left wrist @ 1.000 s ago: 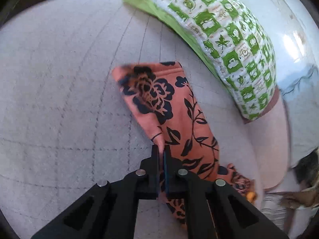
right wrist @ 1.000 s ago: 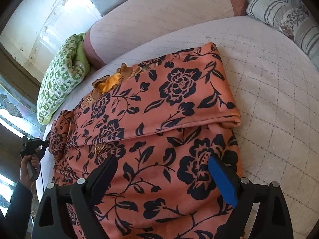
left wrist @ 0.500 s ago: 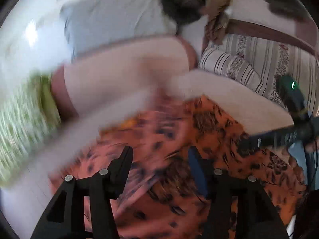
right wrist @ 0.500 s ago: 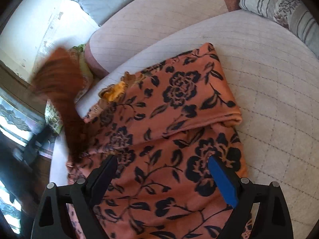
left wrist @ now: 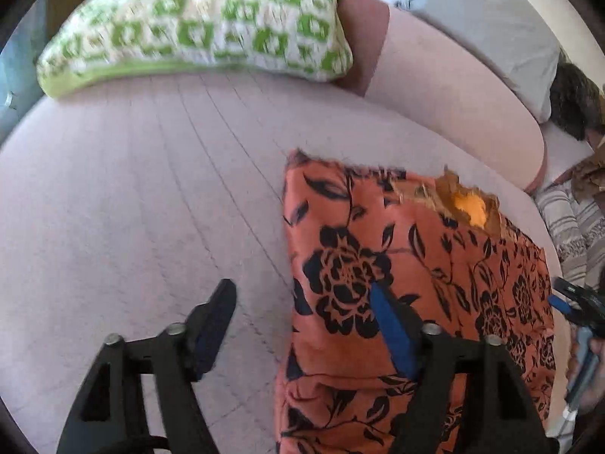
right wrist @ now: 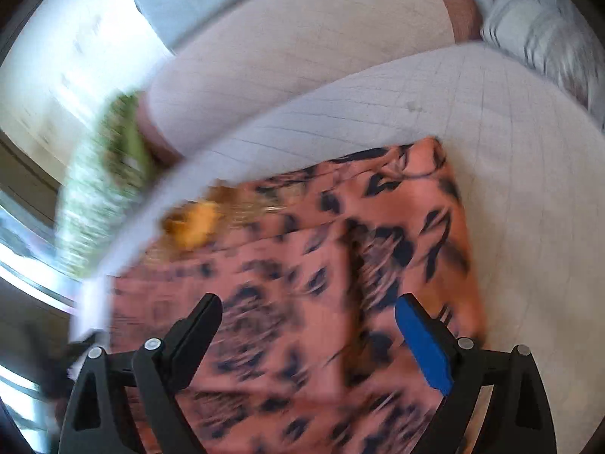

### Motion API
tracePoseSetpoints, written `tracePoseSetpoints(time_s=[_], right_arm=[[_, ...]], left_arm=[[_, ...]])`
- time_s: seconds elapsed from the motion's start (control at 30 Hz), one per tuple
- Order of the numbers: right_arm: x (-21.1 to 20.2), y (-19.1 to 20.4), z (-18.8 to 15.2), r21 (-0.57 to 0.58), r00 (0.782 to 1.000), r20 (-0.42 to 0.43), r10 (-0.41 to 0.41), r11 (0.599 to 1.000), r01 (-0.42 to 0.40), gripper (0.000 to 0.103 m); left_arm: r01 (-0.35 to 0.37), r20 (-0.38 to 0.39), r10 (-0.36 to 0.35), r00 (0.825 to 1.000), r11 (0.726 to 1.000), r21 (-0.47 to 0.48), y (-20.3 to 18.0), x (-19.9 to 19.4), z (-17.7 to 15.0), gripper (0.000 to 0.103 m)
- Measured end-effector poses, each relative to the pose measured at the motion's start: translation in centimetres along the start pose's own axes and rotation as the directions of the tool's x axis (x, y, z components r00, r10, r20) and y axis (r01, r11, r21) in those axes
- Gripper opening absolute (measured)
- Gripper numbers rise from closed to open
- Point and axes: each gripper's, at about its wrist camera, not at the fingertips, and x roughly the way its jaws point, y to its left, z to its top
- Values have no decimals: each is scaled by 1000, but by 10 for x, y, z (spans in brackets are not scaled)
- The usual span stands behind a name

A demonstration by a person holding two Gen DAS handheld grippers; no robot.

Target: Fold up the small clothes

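Note:
An orange garment (left wrist: 416,257) with a black flower print lies folded on the pale quilted bed (left wrist: 132,208). A yellow-orange inner patch (left wrist: 469,208) shows at its far edge. My left gripper (left wrist: 300,287) hovers over the garment's left edge. Its jaws are closing, with that edge below the gap and the pads not pressing on it. In the blurred right wrist view my right gripper (right wrist: 308,300) stands wide open above the middle of the garment (right wrist: 340,246), holding nothing.
A green and white pillow (left wrist: 204,26) lies at the far left of the bed. A pink bolster (left wrist: 453,94) and a grey pillow (left wrist: 472,11) run along the back. A striped cushion (left wrist: 571,219) sits at the right. Bare quilt stretches left of the garment.
My left gripper let go of the cloth it pinched and opened after swinging it over. The garment now lies folded narrower. My right gripper has shifted sideways, still open.

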Motion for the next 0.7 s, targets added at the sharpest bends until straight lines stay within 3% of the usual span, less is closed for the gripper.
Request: tracePoseSetpoints(time_s=[0.03, 0.07, 0.1, 0.13, 0.17, 0.2, 0.27, 0.3, 0.37, 0.4, 0.43, 0.47, 0.5, 0.53, 0.57, 0.6, 0.7], right_arm=[[12, 2, 3, -25, 999, -47, -18, 1000, 17, 70], [24, 7, 3, -63, 994, -102, -44, 997, 37, 49], [29, 15, 1, -126, 987, -114, -114, 987, 100, 33], [28, 19, 0, -160, 986, -109, -124, 981, 106, 23], [24, 23, 0, -176, 987, -107, -122, 979, 102, 14], [14, 29, 2, -188, 990, -77, -114, 977, 98, 12], [-15, 43, 7, -228, 993, 41, -112, 966, 118, 12], [-27, 47, 7, -237, 991, 85, -101, 964, 119, 12], [-28, 46, 6, -236, 986, 120, -115, 962, 141, 14], [-9, 40, 4, -249, 989, 59, -138, 957, 148, 24], [9, 32, 3, -238, 990, -24, -140, 962, 130, 33], [23, 19, 1, -180, 984, -102, -147, 975, 127, 34], [20, 13, 0, -147, 989, -89, -115, 984, 101, 38], [12, 7, 0, -110, 997, -53, -63, 992, 57, 64], [4, 1, 3, -63, 999, -9, -45, 997, 44, 78], [-2, -3, 7, -24, 999, 30, -35, 999, 36, 85], [1, -5, 25, 5, 999, 23, 29, 1000, -29, 85]], left_arm=[[-5, -32, 4, 999, 1000, -1, -3, 8, -3, 30], [5, -23, -5, 1000, 1000, 2, 0, 7, -9, 19], [24, -22, -23, 999, 1000, 3, -4, 10, -9, 12], [19, -15, -19, 1000, 1000, 12, -7, 7, -7, 10], [0, 13, 0, 1000, 999, 39, -11, 1, -7, 9], [-24, 63, 19, 998, 997, 71, -18, -8, -7, 8], [-67, 170, 42, 984, 988, 141, -35, -30, -10, 7], [-73, 188, 44, 981, 986, 151, -37, -32, -13, 7], [-104, 106, 89, 990, 985, 136, -31, -7, -19, 11], [-130, 58, 125, 990, 986, 103, -22, 7, -21, 16], [-106, 66, 102, 993, 992, 62, -14, 7, -21, 25], [-84, 77, 81, 994, 996, 30, -10, 1, -17, 35], [-78, 94, 77, 993, 997, 9, -7, -5, -13, 41], [-75, 118, 74, 990, 997, 4, -6, -10, -10, 56], [-83, 156, 80, 985, 996, 16, -7, -15, -1, 65], [-89, 168, 83, 982, 996, 30, -5, -16, 3, 65], [-73, 142, 67, 988, 997, 39, -2, -3, 26, 65]])
